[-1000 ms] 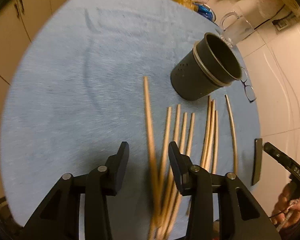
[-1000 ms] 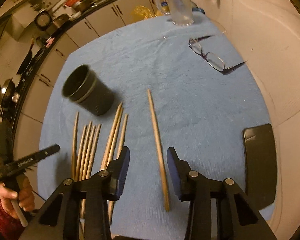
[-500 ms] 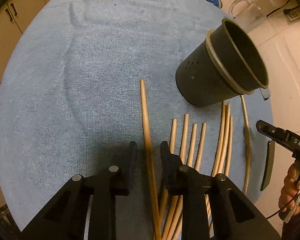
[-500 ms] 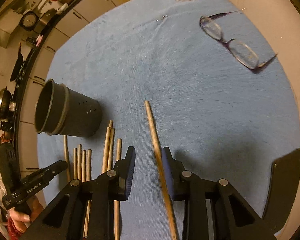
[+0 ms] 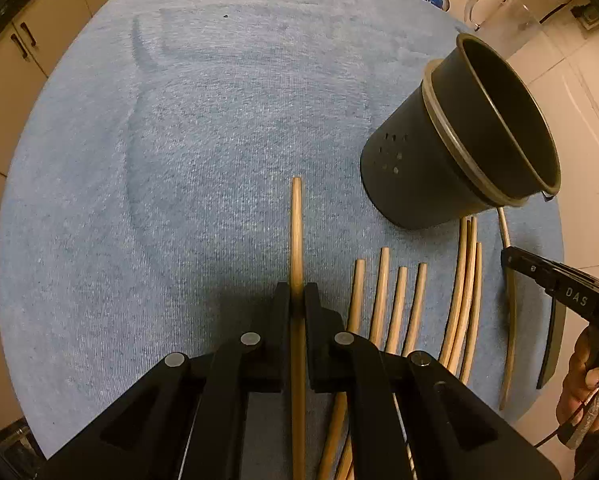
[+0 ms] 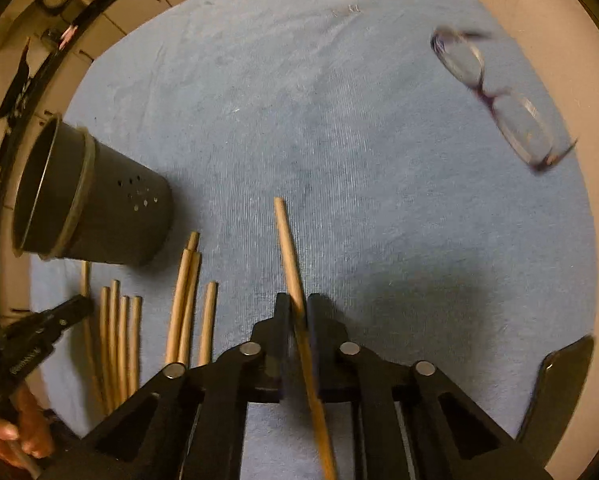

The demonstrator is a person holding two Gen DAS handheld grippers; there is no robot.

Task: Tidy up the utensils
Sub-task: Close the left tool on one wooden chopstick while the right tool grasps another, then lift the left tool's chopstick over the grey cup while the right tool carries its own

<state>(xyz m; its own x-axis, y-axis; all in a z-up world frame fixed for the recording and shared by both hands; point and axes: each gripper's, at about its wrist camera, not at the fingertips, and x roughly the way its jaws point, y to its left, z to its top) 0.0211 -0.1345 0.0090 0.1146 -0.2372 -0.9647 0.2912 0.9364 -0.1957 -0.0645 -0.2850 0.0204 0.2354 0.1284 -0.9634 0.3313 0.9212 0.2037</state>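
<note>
**Both claws clamped on chopsticks, holder waiting**

Left gripper (image 5: 297, 294): jaws have just been closing and now pinch one pale wooden chopstick (image 5: 296, 236), the leftmost of the scattered set, lying lengthwise on the blue terry cloth (image 5: 179, 160). Grip sits partway along the shaft, far tip free.

Right gripper (image 6: 298, 304): jaws likewise just closing, now squeezed on a second pale wooden chopstick (image 6: 287, 240), the rightmost one, slightly skewed between the pads.

Dark grey perforated utensil holder (image 5: 451, 152) stands upright at the far end of the row, mouth open (likely the destination). Remaining loose chopsticks (image 5: 387, 292) lie between the two grips, side by side on the cloth.

Outer sticks taken first, probably so neither claw fouls its neighbours

Purple-framed spectacles (image 6: 499, 96) lie far right, clear of the work
</note>
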